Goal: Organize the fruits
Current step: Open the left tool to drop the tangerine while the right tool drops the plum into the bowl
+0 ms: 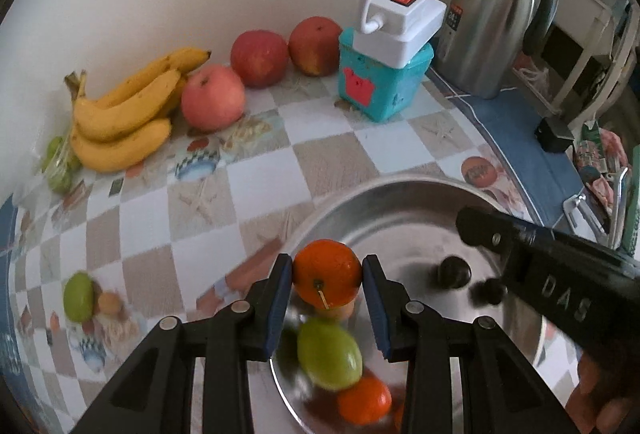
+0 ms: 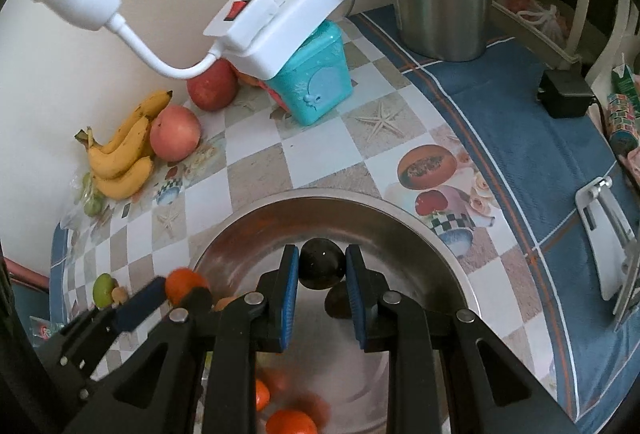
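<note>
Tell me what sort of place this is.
Likely a home kitchen or dining table: a patterned tablecloth, a steel thermos jug, loose bananas and apples, and a metal fruit basin.

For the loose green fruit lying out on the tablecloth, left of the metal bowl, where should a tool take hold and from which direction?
Grip the green fruit across its narrow middle, coming down from above. It looks oval, long axis roughly upright in the left wrist view, so the short width suits the fingers. A small tan fruit sits close against its right side; a side approach would likely bump it. The left tool already holds an orange.
</note>
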